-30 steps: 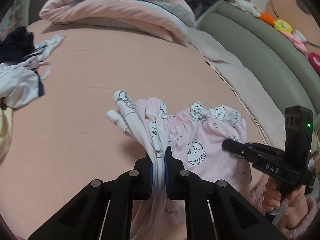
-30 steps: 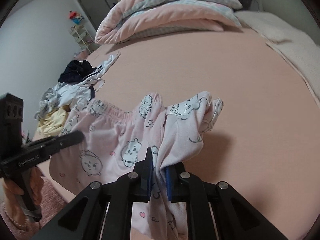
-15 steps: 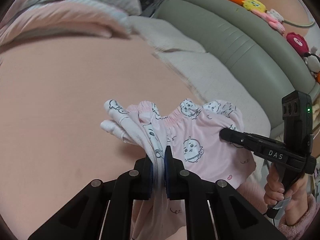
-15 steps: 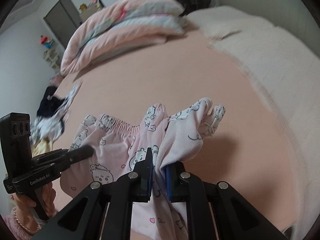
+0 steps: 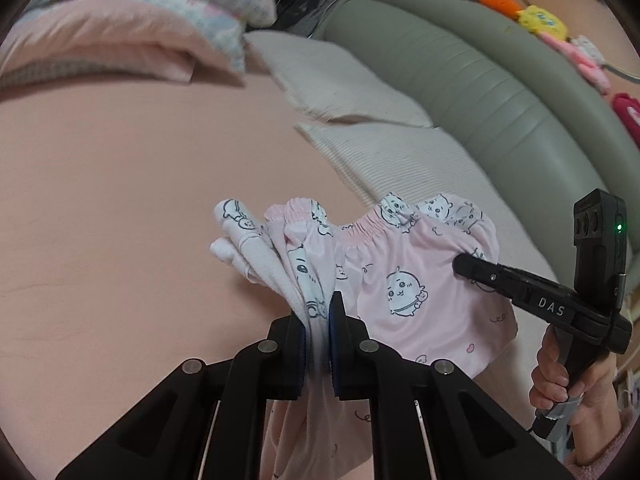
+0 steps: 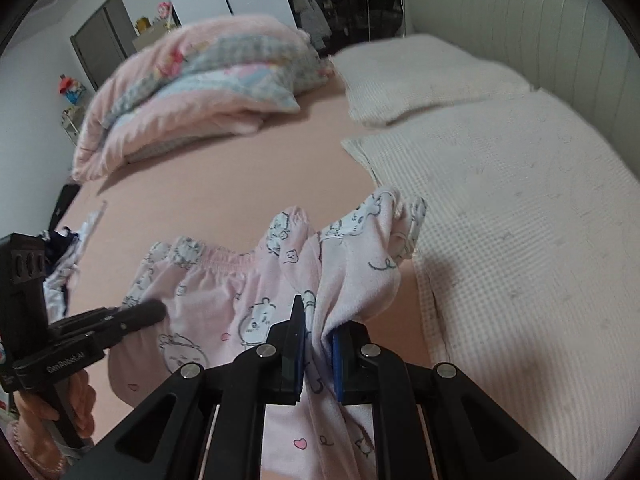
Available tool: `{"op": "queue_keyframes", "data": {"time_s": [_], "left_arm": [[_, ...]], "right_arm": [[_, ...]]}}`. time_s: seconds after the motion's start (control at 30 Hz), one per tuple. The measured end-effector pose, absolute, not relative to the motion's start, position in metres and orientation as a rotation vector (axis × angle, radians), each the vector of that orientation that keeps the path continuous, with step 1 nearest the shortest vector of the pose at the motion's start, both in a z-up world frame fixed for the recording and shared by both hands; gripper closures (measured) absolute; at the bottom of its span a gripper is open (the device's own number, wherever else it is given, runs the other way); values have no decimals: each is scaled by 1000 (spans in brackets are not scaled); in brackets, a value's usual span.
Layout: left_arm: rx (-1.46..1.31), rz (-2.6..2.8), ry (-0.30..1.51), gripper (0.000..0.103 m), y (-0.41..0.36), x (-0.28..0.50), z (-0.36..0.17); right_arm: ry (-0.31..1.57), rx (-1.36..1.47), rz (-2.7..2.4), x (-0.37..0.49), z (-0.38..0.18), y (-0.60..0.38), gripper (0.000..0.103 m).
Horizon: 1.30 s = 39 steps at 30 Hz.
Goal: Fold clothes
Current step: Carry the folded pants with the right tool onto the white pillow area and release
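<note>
Left-wrist view, left to right. My left tongs [image 5: 318,330] were clamped almost fully closed on a bunched corner of the pink pyjama bottoms [image 5: 404,280], the blue pads pressing the cloth from both sides. The gathered fabric fanned out above the tips, and more of it hung down between the tong arms. The elastic waistband [image 5: 362,230] ran rightward from that bunch, stretched across the air above the pink bed sheet [image 5: 120,220]. At its far end my right tongs [image 5: 464,264] met the cloth; their grip was hidden behind the fabric in this view. My right hand [image 5: 560,376] gripped the handle below. A folded quilt [image 5: 132,16] lay at upper left, a cream waffle blanket [image 5: 400,160] along the bed's right side, and a grey-green padded headboard [image 5: 480,80] beyond it.

Right-wrist view, left to right. My left hand [image 6: 80,400] held the left tongs [image 6: 154,310], whose tips reached the garment's left edge. A heap of unfolded clothes [image 6: 60,272] lay on the sheet [image 6: 240,184] behind them. The bottoms [image 6: 216,300] spanned the middle, printed with cartoon animals. My right tongs [image 6: 318,344] were pinched nearly shut on the other waistband corner, cloth rising above the pads and trailing below them. The cream blanket [image 6: 520,240] filled the right.
</note>
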State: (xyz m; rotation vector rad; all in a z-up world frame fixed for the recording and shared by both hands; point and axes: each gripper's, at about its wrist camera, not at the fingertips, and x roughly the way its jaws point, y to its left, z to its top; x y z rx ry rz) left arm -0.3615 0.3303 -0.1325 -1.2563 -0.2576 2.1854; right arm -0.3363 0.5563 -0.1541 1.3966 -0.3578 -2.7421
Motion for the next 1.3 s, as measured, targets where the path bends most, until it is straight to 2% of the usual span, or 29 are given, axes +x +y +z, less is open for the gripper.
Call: {"op": "queue_keyframes", "data": {"time_s": [0.17,0.2,0.23,0.27,0.3,0.33,0.43,0.53,0.7,0.73,0.83,0.87,0.9,1.03,1.1,1.17,1.3], "left_arm": [[-1442,2137,-183,93,333,-391,-188],[-1444,2125,-210,92,327,-390,-188],[-1439,2132,-221,87,321,-388,-186],[-1410,2193,-183,73,316,-383,-178],[-1380,2254,-145,66,311,-377,-171],[-1325,2327,-109,63,305,-370,-161],[-1126,2419,-60,58,303,-348,-133],[-1192,2286,26,58,329,-340,-142],[-1315,2277,296,55,347,-315,-182],[-1314,2288,259,55,336,-313,-181],[-1337,2316,229,55,312,-310,-175],[-1322,2310,215,55,311,-309,-169],[-1277,2304,212,55,315,-306,-159],[-1134,2277,252,55,349,-308,-134],[-1203,2232,248,59,369,-322,-143],[-1311,2193,248,66,370,-331,-162],[-1303,2226,278,66,351,-326,-172]], "right_arm": [[-288,1674,-2670,-360,-237,575,91],[-339,1658,-2680,-356,-236,581,91],[-397,1633,-2691,-352,-234,587,90],[-455,1608,-2702,-347,-232,593,89],[-513,1582,-2712,-343,-230,599,89],[-528,1552,-2743,-338,-223,602,89],[-399,1443,-2934,-320,-197,594,89],[-305,1399,-2881,-315,-188,568,88],[-236,1562,-2714,-319,-226,546,86],[-220,1598,-2702,-319,-236,545,91],[-276,1573,-2816,-303,-228,578,91],[-305,1582,-2856,-298,-224,588,91],[-334,1590,-2896,-294,-220,599,85],[-184,1513,-2841,-289,-205,578,83],[-89,1487,-2806,-294,-205,556,82],[-26,1513,-2785,-301,-212,540,82],[-3,1624,-2821,-302,-230,550,82]]}}
